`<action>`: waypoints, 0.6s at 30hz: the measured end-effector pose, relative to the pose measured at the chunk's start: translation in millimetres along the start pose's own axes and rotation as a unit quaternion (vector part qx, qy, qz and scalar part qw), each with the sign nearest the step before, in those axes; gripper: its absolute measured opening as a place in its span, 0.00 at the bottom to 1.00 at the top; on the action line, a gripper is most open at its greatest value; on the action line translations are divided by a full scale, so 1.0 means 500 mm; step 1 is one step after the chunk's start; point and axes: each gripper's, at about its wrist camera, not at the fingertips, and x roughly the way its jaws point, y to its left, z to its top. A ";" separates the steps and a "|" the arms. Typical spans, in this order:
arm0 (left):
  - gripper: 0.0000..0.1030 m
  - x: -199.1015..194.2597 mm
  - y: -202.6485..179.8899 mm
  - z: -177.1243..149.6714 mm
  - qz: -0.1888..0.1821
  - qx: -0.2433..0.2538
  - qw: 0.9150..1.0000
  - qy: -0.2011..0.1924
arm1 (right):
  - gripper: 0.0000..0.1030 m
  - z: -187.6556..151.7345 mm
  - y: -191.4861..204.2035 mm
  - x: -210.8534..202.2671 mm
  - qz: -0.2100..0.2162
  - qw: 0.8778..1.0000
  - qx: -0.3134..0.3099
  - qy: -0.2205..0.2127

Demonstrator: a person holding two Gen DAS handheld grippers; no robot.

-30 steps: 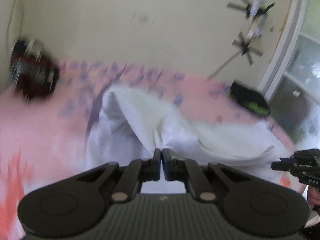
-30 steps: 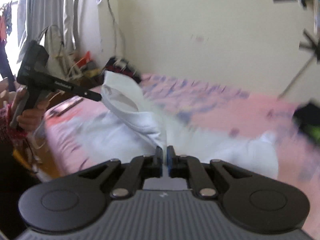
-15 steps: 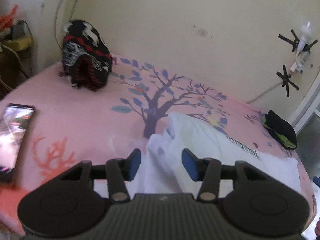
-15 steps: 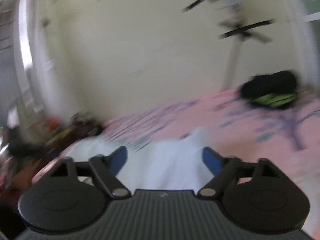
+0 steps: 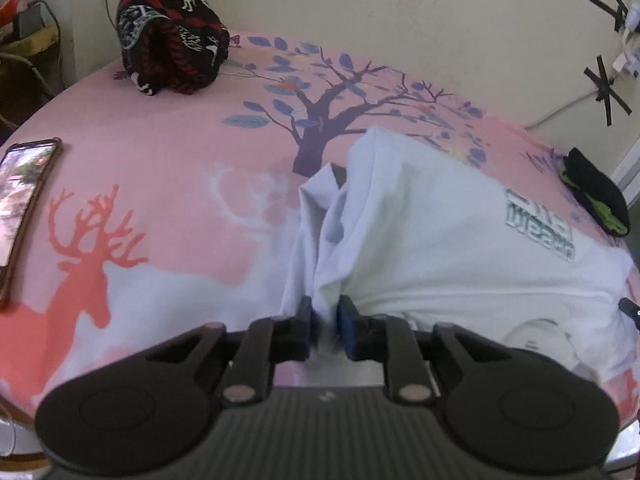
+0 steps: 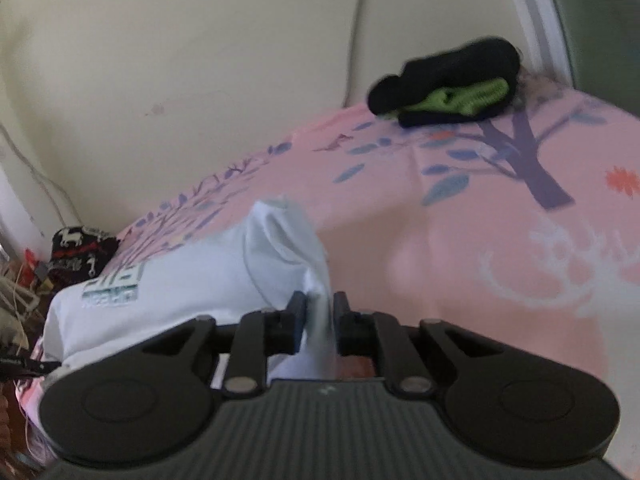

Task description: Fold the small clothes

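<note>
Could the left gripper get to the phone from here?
Probably not yet: the left gripper is pinching the white shirt. Once released, bare pink sheet leads to the phone.

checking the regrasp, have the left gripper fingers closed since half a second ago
Yes. The left gripper fingers have come together from wide apart and now pinch the white shirt edge; the tree print behind shows the spread shirt.
</note>
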 end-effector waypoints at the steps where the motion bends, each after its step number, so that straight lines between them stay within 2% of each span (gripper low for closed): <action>1: 0.17 -0.023 0.006 0.006 -0.009 -0.005 1.000 -0.013 | 0.53 0.008 0.006 -0.023 -0.005 1.000 -0.007 -0.025; 4: 0.23 -0.106 0.009 0.034 -0.010 -0.008 0.996 -0.089 | 0.54 0.034 0.022 -0.080 0.006 0.996 -0.036 -0.081; 7: 0.23 -0.132 -0.028 0.072 -0.028 0.017 0.991 -0.131 | 0.56 0.049 0.082 -0.072 0.022 0.993 -0.076 -0.092; 9: 0.23 -0.103 -0.071 0.093 -0.052 0.040 0.990 -0.127 | 0.57 0.049 0.130 -0.029 0.054 0.992 -0.091 -0.068; 12: 0.23 -0.017 -0.130 0.111 -0.066 0.078 0.990 -0.102 | 0.55 0.043 0.167 0.069 0.100 0.993 -0.062 0.011; 13: 0.24 0.017 -0.136 0.116 -0.058 0.084 0.991 -0.090 | 0.47 0.040 0.165 0.103 0.092 0.993 -0.060 0.035; 14: 0.23 0.057 -0.135 0.119 -0.033 0.084 0.993 -0.075 | 0.29 0.036 0.155 0.126 0.068 0.995 -0.056 0.049; 15: 0.12 0.097 -0.125 0.119 -0.002 0.078 0.995 -0.056 | 0.19 0.035 0.132 0.146 0.051 0.996 -0.047 0.057; 16: 0.08 0.135 -0.108 0.114 0.015 0.072 0.997 -0.036 | 0.00 0.036 0.092 0.161 0.031 0.997 -0.017 0.063; 17: 0.08 0.136 -0.094 0.105 0.002 0.072 0.996 -0.057 | 0.00 0.039 0.051 0.164 0.048 0.996 0.034 0.065; 18: 0.08 0.132 -0.089 0.099 -0.003 0.076 0.995 -0.058 | 0.00 0.038 0.013 0.158 0.073 0.990 0.094 0.070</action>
